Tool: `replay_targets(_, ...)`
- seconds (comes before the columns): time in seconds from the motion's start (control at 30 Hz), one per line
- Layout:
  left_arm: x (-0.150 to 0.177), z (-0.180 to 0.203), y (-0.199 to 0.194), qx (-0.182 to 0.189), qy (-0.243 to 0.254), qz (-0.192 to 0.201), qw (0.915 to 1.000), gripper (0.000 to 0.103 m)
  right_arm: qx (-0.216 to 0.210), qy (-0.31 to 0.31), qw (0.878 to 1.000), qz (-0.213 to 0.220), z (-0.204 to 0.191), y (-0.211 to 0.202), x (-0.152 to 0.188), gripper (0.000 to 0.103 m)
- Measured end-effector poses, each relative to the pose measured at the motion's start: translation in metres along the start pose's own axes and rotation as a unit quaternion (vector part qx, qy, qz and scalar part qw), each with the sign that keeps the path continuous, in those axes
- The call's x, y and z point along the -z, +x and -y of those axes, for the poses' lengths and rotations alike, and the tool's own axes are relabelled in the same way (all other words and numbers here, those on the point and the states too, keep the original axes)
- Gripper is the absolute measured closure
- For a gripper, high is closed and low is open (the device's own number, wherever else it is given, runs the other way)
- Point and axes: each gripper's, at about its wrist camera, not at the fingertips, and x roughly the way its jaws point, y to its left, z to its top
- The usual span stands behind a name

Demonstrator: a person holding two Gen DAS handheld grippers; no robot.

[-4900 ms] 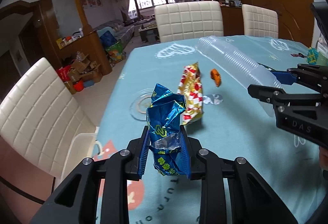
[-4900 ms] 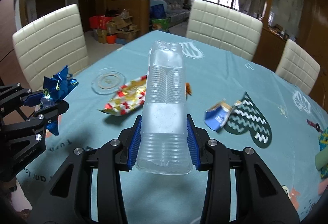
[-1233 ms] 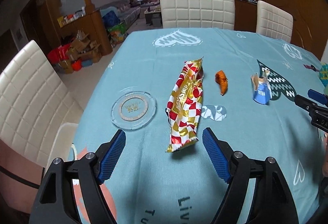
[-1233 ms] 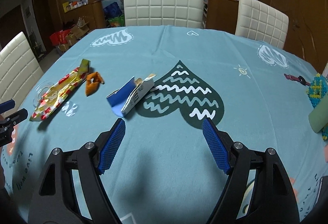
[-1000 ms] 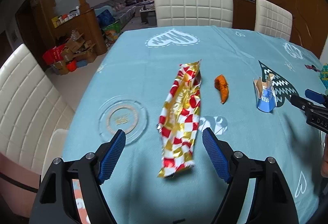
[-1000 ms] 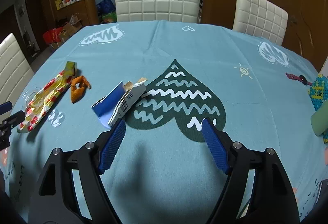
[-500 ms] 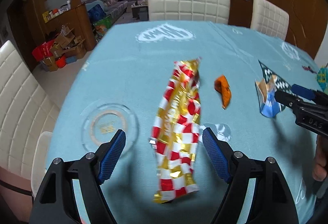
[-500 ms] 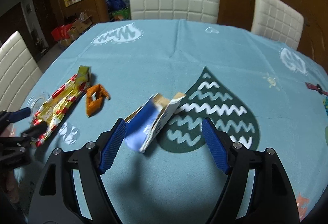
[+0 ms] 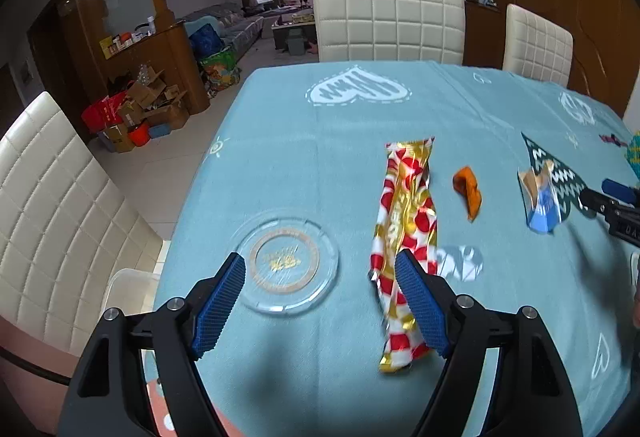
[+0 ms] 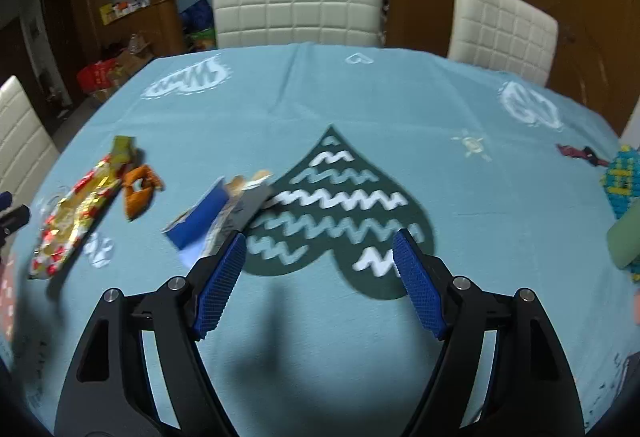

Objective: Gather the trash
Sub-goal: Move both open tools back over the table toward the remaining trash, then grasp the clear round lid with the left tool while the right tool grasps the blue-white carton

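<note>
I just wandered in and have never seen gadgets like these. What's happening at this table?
A person is clearing litter off a blue tablecloth with a handheld two-finger gripper in each hand. Both are open and hold nothing. The left gripper hangs between a clear plastic lid and a red-and-gold checked wrapper. The right gripper is beside a torn blue carton. An orange scrap also lies uncollected.

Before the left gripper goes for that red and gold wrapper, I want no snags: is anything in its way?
Nothing visible blocks it. The left gripper is open and empty, with the red and gold wrapper beside its right finger; the clear round coaster lies between the fingers.
</note>
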Motion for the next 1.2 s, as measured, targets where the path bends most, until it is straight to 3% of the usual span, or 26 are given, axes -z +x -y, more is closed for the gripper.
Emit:
replay_targets(0.2,0.005,0.009,0.006,0.0,0.009,-0.009,0.9999,0.027,-0.024,-0.019,0.999,-0.015,-0.031,0.013,-0.002,0.026)
replay_targets(0.27,0.003,0.016,0.01,0.003,0.014,-0.006,0.9999,0.027,-0.026,-0.018,0.999,-0.017,-0.038,0.016,-0.003,0.02)
replay_targets(0.4,0.0,0.013,0.019,-0.049,0.022,-0.001,0.9986,0.027,-0.019,-0.021,1.0,-0.013,-0.043,0.017,-0.005,0.018)
replay_targets(0.53,-0.003,-0.016,0.029,-0.058,-0.023,-0.015,0.9979,0.027,-0.014,-0.023,1.0,-0.012,-0.047,0.02,-0.006,0.018)
replay_targets(0.6,-0.005,-0.028,0.036,-0.052,-0.042,-0.023,0.9975,0.027,-0.013,-0.021,1.0,-0.016,-0.049,0.026,-0.009,0.016)
replay_targets(0.73,-0.003,-0.035,0.057,-0.005,-0.063,-0.059,0.9963,0.026,-0.002,-0.016,1.0,-0.018,-0.052,0.033,-0.009,0.009)
replay_targets(0.93,-0.001,-0.015,0.068,-0.028,-0.018,-0.051,0.9981,0.014,0.011,-0.015,0.999,-0.034,-0.053,0.045,-0.007,0.01)
replay_targets(0.97,0.0,-0.012,0.069,-0.034,-0.01,-0.051,0.9981,0.013,0.011,-0.016,0.999,-0.037,-0.054,0.048,-0.006,0.011)
replay_targets(1.03,0.002,-0.011,0.07,-0.041,-0.007,-0.044,0.9982,0.012,0.007,-0.018,0.999,-0.047,-0.055,0.052,-0.004,0.026)
replay_targets(1.07,0.001,-0.012,0.07,-0.041,-0.009,-0.045,0.9981,0.012,0.001,-0.013,0.999,-0.043,-0.055,0.052,-0.004,0.028)
replay_targets(1.1,0.001,-0.015,0.07,-0.041,-0.013,-0.046,0.9981,0.012,0.0,-0.014,0.999,-0.041,-0.055,0.051,-0.004,0.035)
replay_targets(1.13,0.001,-0.017,0.07,-0.04,-0.017,-0.046,0.998,0.012,-0.003,-0.017,0.999,-0.037,-0.056,0.05,-0.005,0.049)
replay_targets(1.2,0.003,-0.023,0.07,-0.034,-0.029,-0.047,0.9979,0.012,-0.003,-0.02,0.999,-0.036,-0.058,0.048,-0.004,0.056)
